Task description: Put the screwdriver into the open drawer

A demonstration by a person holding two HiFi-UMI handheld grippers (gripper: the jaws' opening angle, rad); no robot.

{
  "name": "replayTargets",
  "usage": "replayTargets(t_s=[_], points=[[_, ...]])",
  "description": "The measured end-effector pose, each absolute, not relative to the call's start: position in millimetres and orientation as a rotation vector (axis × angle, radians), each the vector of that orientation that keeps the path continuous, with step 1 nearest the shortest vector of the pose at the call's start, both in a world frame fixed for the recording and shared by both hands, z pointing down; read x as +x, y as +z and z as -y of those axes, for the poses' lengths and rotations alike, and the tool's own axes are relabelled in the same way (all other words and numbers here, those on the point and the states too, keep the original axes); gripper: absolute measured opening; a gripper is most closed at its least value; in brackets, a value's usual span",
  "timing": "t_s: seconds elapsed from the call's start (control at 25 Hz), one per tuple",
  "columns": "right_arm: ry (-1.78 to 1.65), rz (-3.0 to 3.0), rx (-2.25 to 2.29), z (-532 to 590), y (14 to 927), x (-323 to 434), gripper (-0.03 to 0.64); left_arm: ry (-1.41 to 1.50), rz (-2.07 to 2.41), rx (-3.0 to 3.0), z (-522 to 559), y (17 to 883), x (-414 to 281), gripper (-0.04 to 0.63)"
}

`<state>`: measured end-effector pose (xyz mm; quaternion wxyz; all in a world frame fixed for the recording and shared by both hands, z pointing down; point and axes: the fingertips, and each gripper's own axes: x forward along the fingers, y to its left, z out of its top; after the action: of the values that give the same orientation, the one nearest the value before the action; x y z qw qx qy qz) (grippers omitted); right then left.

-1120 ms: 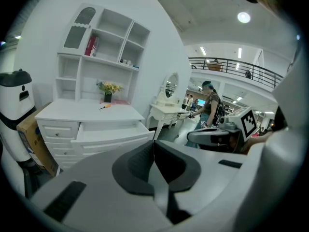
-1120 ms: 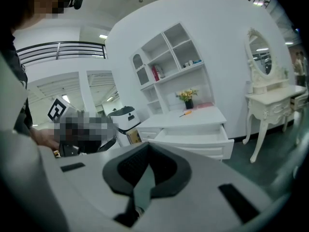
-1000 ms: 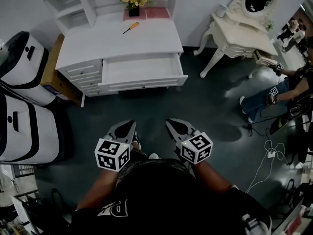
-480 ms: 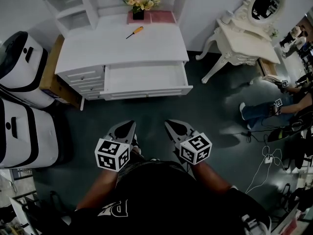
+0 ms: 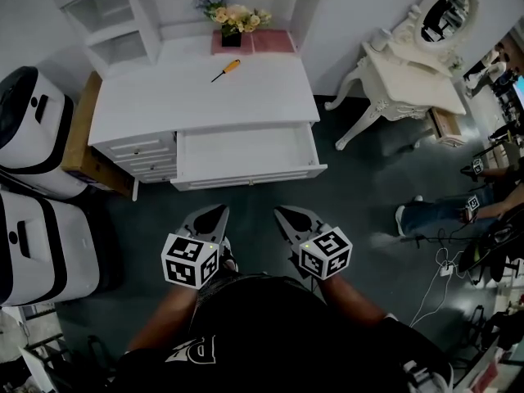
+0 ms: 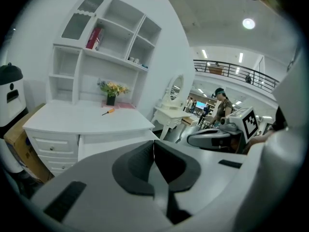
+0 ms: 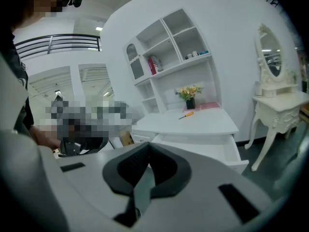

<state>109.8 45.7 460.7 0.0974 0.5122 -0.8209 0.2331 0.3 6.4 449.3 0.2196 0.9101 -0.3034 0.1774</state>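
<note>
Well short of the white desk (image 5: 164,97), the left gripper (image 5: 221,209) and the right gripper (image 5: 278,211) hang side by side over the dark floor, each with its jaws pressed together on nothing. The screwdriver (image 5: 225,70) lies on the desk top near the flower pot (image 5: 232,33), behind the open drawer (image 5: 250,176).

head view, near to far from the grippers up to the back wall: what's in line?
Side by side, jaws shut: left gripper, right gripper → open drawer → screwdriver on the desk top → flowers.
</note>
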Motion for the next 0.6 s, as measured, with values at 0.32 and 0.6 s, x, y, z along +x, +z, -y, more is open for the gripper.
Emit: replayTargets(t_s=[0.32,0.6], points=[[0.669,2.389,1.545,3.5,456.7,100.7,0.009,0.481,0.800,2.532,46.9,446.1,-11.4,0.015],[0.625,2.378,1.569,45.1,450.5,84.8,0.009,0.464,0.775,2.564,89.9,440.3,-25.3,0.015]])
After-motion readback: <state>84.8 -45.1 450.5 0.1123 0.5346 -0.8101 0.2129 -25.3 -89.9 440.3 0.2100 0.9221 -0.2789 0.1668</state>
